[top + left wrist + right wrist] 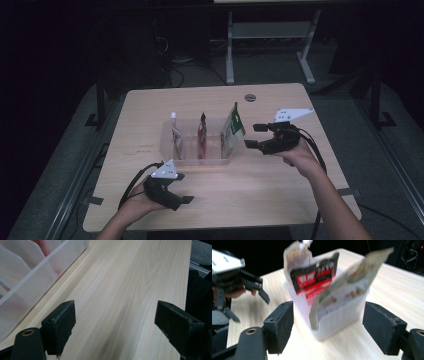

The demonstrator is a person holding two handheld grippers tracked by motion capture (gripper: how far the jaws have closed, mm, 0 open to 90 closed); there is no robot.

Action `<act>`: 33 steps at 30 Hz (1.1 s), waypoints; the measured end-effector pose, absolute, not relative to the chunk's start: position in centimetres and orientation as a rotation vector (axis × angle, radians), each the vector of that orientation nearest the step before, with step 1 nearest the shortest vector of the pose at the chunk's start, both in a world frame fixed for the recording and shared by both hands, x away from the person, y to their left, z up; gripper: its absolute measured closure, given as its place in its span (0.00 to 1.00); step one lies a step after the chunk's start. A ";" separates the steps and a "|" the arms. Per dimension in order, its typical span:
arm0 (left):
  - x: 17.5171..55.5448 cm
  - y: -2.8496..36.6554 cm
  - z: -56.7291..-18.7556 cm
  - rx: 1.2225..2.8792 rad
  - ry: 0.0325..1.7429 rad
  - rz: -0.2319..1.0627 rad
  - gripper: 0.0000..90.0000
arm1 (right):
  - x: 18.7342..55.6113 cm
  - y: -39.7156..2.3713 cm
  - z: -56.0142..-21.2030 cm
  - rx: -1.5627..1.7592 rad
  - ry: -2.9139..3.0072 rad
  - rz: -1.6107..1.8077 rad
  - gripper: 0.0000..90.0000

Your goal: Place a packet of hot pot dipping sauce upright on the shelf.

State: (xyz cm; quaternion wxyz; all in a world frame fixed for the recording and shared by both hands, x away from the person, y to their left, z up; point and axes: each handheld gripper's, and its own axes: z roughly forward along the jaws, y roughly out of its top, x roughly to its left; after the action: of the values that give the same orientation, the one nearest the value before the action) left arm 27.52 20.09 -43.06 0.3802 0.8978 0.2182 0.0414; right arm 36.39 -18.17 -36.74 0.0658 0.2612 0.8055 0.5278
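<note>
Your left gripper [176,194] near front surface [260,185] edge — fingers wide, empty. Right gripper [256,136] beside clear bin [172,150] — fingers wide. Pouch [314,277] print unreadable.

Left tool [180,192] hovering low near the person's side, jaws spread wide, right tool [253,135] held higher, jaws gaping, both forearms reaching forward

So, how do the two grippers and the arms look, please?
Both the left gripper and the right gripper are black, with blocky, scuffed jaws. Each carries a grey three-cornered plate on top and trails a black cable. The forearms are bare, without sleeves.
</note>
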 end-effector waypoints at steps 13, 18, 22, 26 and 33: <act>27.7 20.7 -43.4 2.312 0.562 0.110 0.19 | 33.5 -20.7 -39.7 0.853 2.482 1.461 0.24; 27.8 20.8 -43.5 2.317 0.562 0.112 0.17 | 32.3 -21.2 -40.8 0.866 2.496 1.389 0.22; 27.9 20.9 -43.7 2.332 0.557 0.113 0.17 | 31.4 -21.7 -41.7 0.881 2.501 1.338 0.21; 27.9 20.9 -44.0 2.348 0.560 0.106 0.17 | 30.6 -22.2 -42.5 0.898 2.513 1.281 0.20; 27.9 20.8 -44.3 2.375 0.544 0.106 0.16 | 30.3 -22.5 -42.9 0.905 2.519 1.242 0.20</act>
State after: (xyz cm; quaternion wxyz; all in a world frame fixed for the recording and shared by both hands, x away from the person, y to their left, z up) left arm 27.86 20.82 -44.29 0.3443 0.9142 0.2096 0.0410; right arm 30.33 -22.50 -42.90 0.0951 0.3054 0.8497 0.4191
